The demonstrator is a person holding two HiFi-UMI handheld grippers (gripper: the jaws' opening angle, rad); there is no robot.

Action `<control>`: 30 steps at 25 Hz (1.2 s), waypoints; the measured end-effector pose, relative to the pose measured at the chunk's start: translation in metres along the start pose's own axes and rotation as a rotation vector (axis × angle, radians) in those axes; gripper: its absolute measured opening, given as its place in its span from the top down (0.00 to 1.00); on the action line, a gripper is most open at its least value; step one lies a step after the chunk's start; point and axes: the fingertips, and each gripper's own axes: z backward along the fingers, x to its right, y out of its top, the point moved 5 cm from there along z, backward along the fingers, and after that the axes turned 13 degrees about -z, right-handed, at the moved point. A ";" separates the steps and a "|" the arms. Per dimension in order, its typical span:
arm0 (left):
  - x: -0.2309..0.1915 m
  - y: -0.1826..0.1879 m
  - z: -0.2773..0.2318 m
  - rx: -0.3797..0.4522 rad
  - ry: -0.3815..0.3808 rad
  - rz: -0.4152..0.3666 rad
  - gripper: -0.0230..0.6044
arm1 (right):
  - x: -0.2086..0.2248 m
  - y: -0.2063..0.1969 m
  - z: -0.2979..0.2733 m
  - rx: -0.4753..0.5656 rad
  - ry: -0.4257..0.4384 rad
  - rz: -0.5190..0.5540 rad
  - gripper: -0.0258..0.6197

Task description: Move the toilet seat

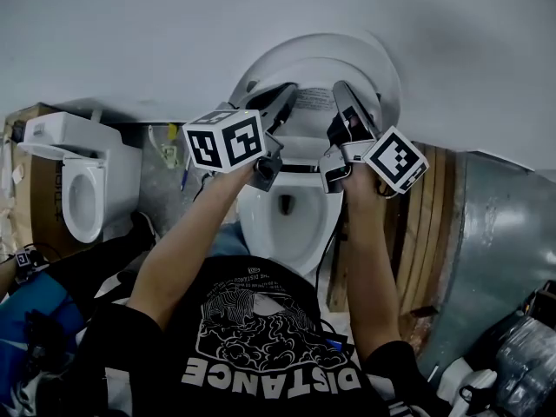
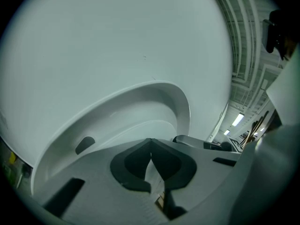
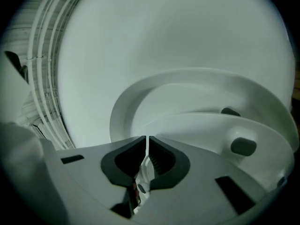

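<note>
Left gripper [image 1: 285, 94] and right gripper [image 1: 339, 89] both have jaws closed together, gripping nothing; raised toilet seat [image 3: 201, 125] stands upright just beyond their tips, one gripper at each side

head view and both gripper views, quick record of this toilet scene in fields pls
toilet bowl: centre, open, below both grippers
toilet seat: raised, standing a little off the lid behind it
left gripper: jaws together, tip up at the raised seat
right gripper: jaws together, tip up at the raised seat
contact with seat: cannot tell
second toilet: off to the person's left, untouched
</note>
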 end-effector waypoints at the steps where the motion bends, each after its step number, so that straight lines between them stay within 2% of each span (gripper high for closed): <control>1: 0.001 0.000 0.001 -0.001 0.004 -0.007 0.94 | -0.002 -0.002 0.001 -0.009 -0.004 0.024 0.91; 8: 0.022 -0.007 0.013 0.000 0.024 -0.085 0.94 | -0.016 -0.016 0.019 -0.043 -0.009 0.152 0.92; 17: 0.068 -0.034 0.034 -0.016 0.063 -0.188 0.94 | -0.029 -0.037 0.067 -0.090 -0.037 0.354 0.92; 30: 0.136 -0.069 0.065 -0.044 0.138 -0.326 0.94 | -0.035 -0.067 0.138 -0.124 -0.108 0.539 0.92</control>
